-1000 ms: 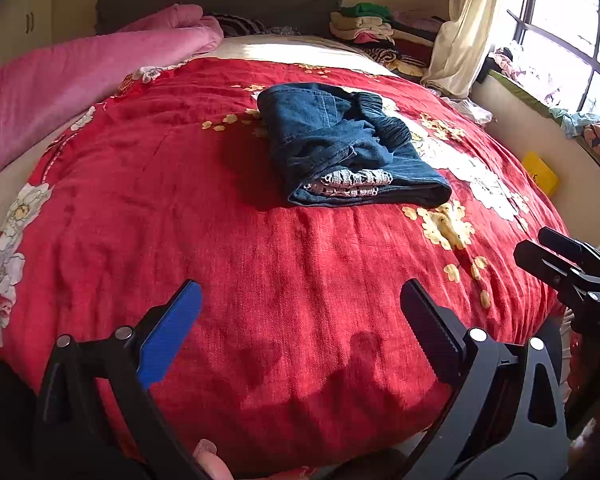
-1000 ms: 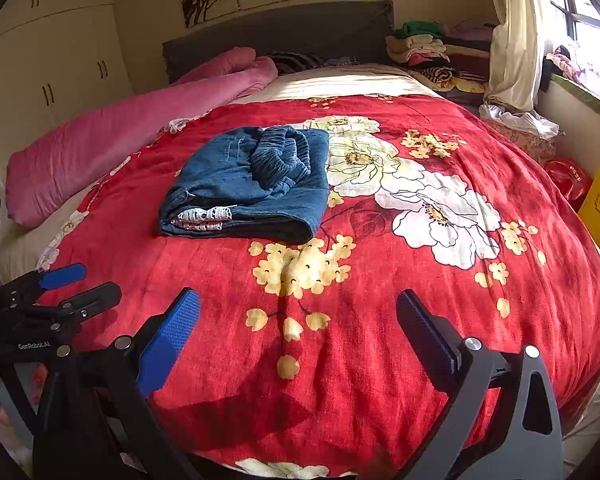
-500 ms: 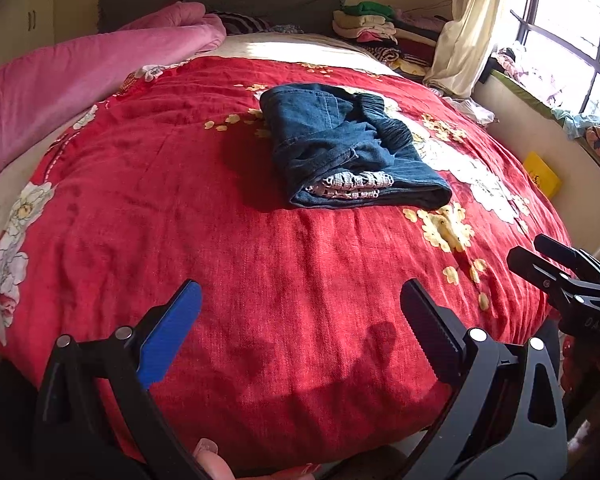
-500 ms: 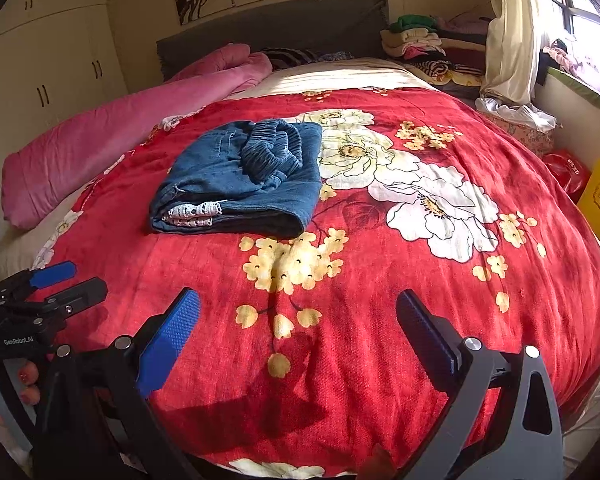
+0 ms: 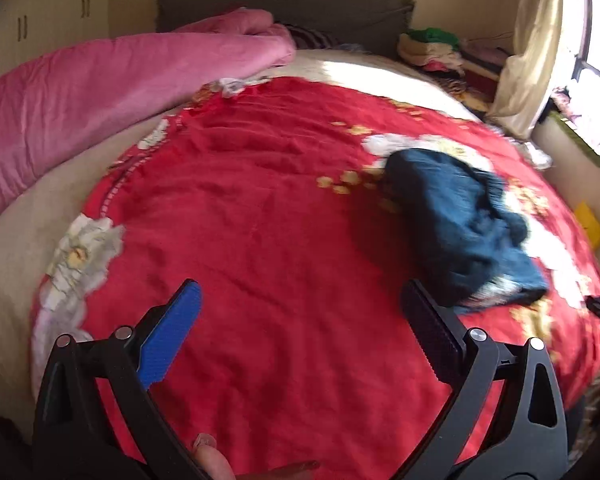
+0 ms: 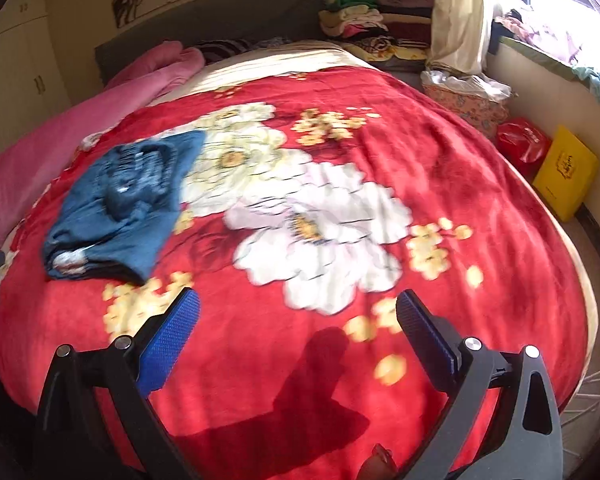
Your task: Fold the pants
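Observation:
The blue denim pants [image 5: 464, 228] lie folded in a compact bundle on the red flowered blanket [image 5: 268, 216]. In the right wrist view the pants [image 6: 128, 204] lie at the left. My left gripper [image 5: 300, 332] is open and empty, above the blanket, with the pants ahead to its right. My right gripper [image 6: 298, 336] is open and empty, above the blanket, with the pants ahead to its left. Both views are motion-blurred.
A pink duvet [image 5: 100, 92] lies along the left side of the bed. Stacked clothes [image 6: 364, 20] sit by the headboard. A curtain [image 6: 460, 16], a red bag [image 6: 520, 144] and a yellow box [image 6: 564, 172] stand on the right by the window wall.
Both grippers have swung: the left view has turned left, the right view has turned right, so the pants shifted toward the frame edges. The pants themselves have not moved. Both grippers stay open.

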